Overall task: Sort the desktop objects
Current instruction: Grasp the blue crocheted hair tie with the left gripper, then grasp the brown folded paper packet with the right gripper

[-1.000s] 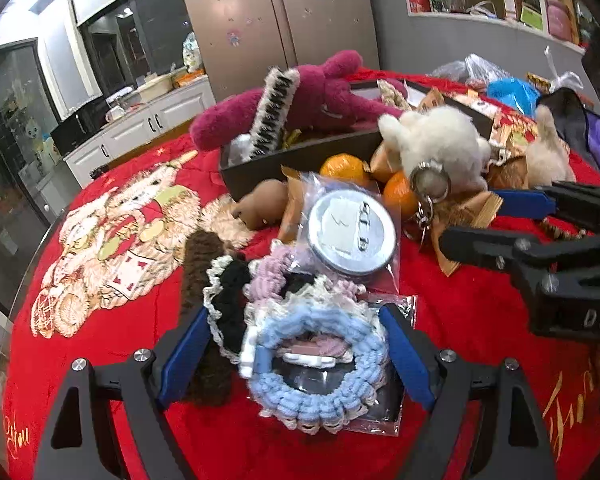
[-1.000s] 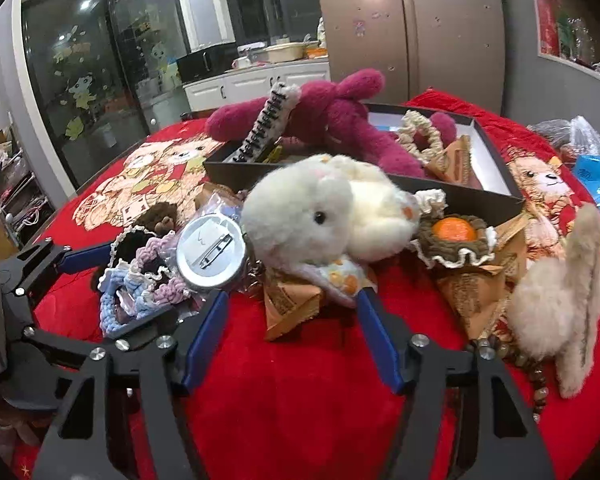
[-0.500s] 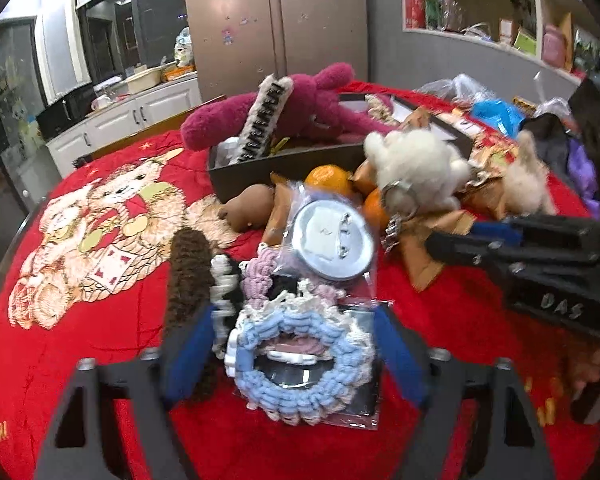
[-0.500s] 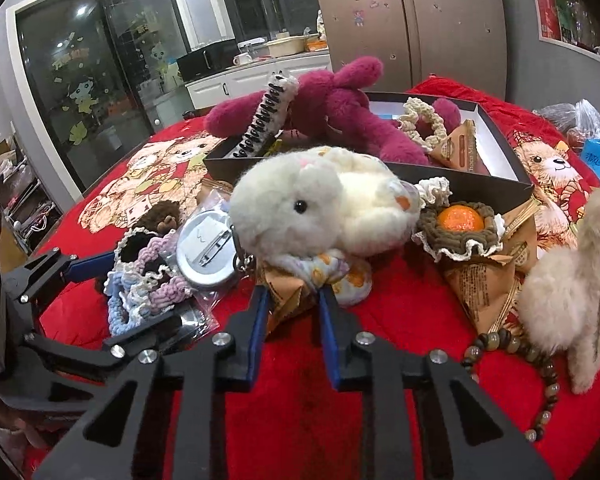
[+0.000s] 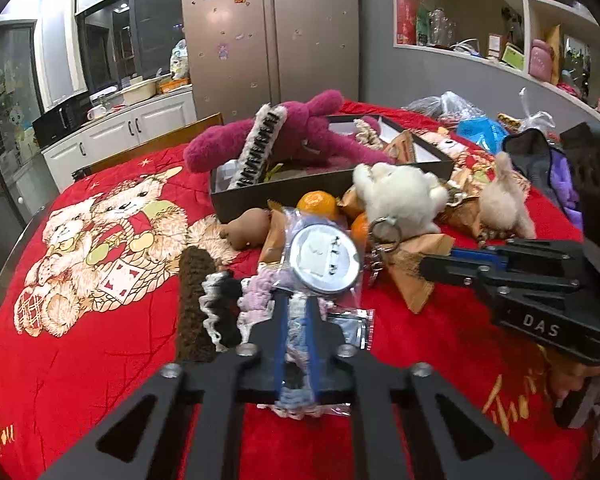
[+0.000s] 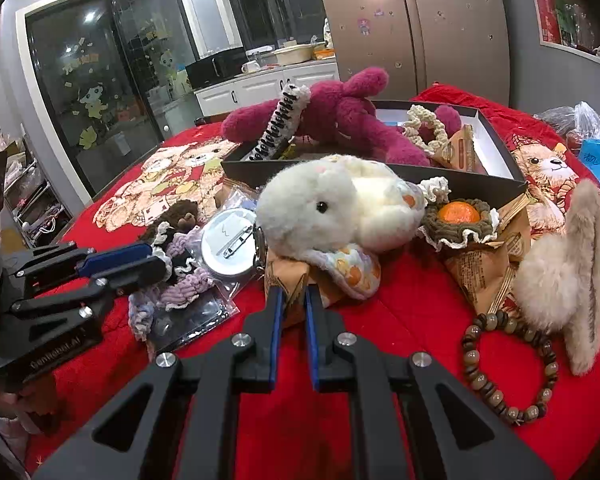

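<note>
Left wrist view: left gripper [image 5: 296,316], spread a second ago, is now clenched on the blue crochet scrunchie [image 5: 296,394] lying on the red tablecloth [image 5: 100,360]. Right gripper [image 6: 291,304] — likewise closed since then — pinches the brown paper packet [image 6: 288,280] under the white plush [image 6: 340,208]; its body reads "DAS".

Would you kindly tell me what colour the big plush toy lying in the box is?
Magenta-pink plush toy, clearest in the right wrist view.

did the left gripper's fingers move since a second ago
Yes. The left gripper has shut on the blue crocheted scrunchie, which its fingers flanked wide open before; the round tin badge sits just beyond, as earlier.
</note>
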Tool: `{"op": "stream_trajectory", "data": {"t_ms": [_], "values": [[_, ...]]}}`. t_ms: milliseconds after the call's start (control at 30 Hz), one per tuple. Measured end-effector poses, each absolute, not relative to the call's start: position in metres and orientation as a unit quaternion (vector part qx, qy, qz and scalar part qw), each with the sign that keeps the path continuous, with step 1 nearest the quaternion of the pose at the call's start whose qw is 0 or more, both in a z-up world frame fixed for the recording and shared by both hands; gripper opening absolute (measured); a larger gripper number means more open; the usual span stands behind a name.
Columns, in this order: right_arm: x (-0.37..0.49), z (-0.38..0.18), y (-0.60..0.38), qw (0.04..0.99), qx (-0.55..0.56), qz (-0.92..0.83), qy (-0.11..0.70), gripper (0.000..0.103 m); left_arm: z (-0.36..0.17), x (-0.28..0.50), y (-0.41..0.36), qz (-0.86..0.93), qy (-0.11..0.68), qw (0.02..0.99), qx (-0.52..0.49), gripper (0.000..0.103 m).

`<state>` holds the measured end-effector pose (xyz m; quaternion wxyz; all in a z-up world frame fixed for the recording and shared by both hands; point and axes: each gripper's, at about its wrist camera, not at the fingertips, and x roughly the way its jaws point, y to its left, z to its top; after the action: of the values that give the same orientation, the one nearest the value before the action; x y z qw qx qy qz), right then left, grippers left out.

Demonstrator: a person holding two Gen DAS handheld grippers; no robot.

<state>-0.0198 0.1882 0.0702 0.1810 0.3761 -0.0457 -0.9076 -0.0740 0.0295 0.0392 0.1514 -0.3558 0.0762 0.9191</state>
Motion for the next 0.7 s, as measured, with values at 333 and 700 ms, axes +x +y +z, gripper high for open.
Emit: {"op": "stream_trajectory", "data": {"t_ms": [333,700], "values": [[-0.011,0.084,0.196,0.202,0.358,-0.908,-0.08,0.008,0.05,-0.069,0.024,0.922,0.069,0.159,-0.346,0.007],[0.007,0.111,0.207,0.214,0.318,-0.919,-0.093,0.006,0.064,-0.077,-0.009,0.924,0.01,0.161,-0.346,0.007]]}}
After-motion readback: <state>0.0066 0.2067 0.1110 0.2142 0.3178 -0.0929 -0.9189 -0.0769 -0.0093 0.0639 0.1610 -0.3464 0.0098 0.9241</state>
